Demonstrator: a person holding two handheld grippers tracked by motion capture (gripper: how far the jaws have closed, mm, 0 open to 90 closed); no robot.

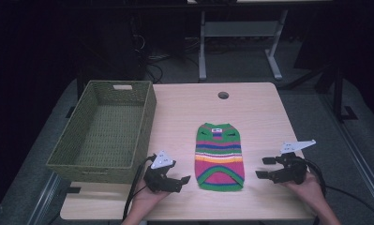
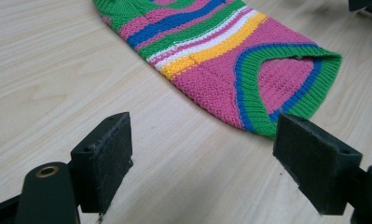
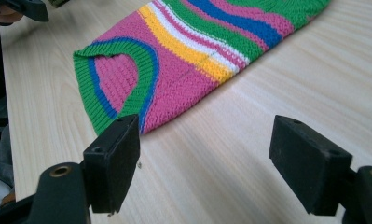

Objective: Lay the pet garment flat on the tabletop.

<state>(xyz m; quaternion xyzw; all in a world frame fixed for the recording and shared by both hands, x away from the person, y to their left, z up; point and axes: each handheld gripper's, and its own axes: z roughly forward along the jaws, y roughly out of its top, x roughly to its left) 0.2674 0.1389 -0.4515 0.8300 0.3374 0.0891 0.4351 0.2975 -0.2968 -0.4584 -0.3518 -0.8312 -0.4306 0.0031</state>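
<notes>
Lying flat near the table's (image 1: 264, 101) front edge, the striped knit garment (image 1: 219, 156) sits between the left gripper (image 1: 182, 180) and right gripper (image 1: 264, 167), both gaping; the green basket (image 1: 147, 117) fills the left side.

The sweater (image 1: 219, 157) is knitted in bright cross stripes: green at the neck, then pink, blue, green, white and yellow bands, and a broad pink field toward the hem. A green ribbed border edged inside with blue arches around the hem opening (image 2: 286, 79), with pink knit showing within it. A small white label sits near the collar. The table (image 1: 255, 112) is pale wood with fine grain. The basket (image 1: 105, 131) is olive-green weave.
</notes>
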